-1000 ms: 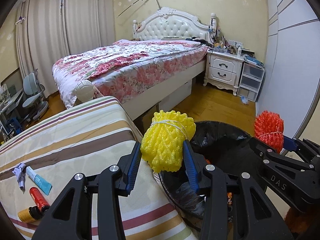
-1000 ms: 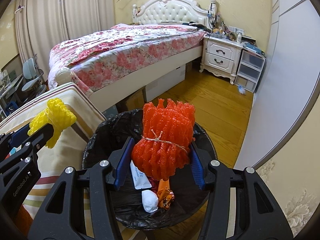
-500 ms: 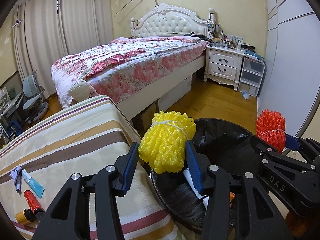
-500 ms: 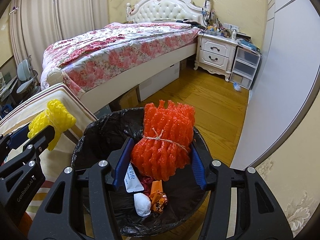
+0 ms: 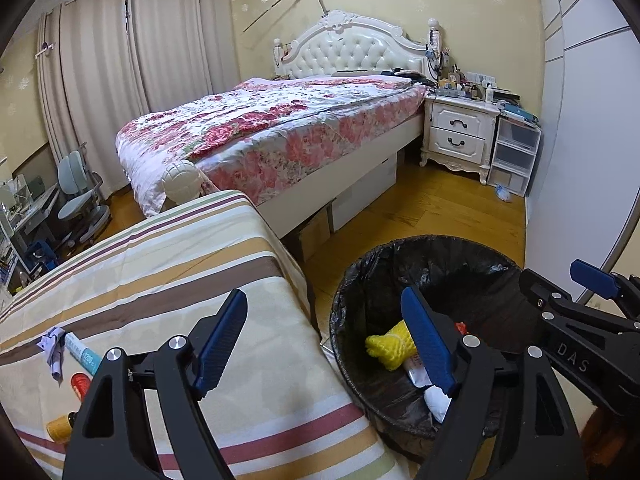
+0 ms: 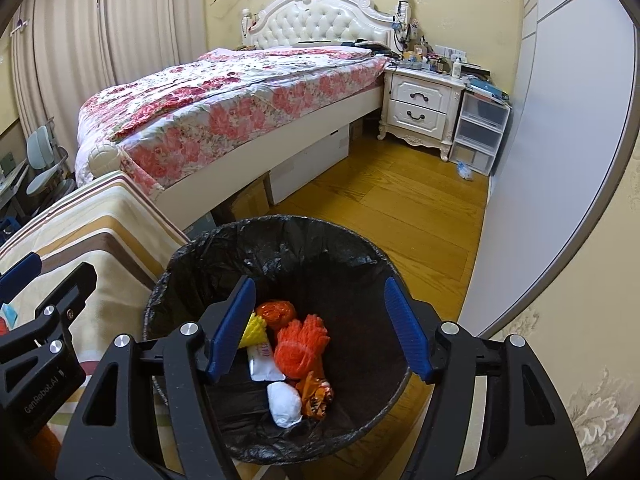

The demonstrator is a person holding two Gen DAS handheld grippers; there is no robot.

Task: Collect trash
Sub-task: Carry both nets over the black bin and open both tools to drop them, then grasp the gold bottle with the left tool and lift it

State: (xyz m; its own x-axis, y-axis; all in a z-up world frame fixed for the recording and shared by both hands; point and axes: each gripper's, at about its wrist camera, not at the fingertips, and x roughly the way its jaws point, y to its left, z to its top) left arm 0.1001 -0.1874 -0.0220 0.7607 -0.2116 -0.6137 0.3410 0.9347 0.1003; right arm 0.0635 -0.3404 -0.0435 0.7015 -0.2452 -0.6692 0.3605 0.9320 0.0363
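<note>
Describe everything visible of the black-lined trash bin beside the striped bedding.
The round trash bin lined with a crinkled black plastic bag stands upright on the wooden floor, close against the striped bedding. The bag folds over the rim. Inside lie an orange foam net bundle, a yellow foam net bundle, a white crumpled wad, a white tube and orange wrappers. The open right gripper hovers above it; the open left gripper is at its rim.

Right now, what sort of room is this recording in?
A home bedroom: a bed with floral quilt and tufted headboard, a nightstand beside it, curtains behind.
</note>
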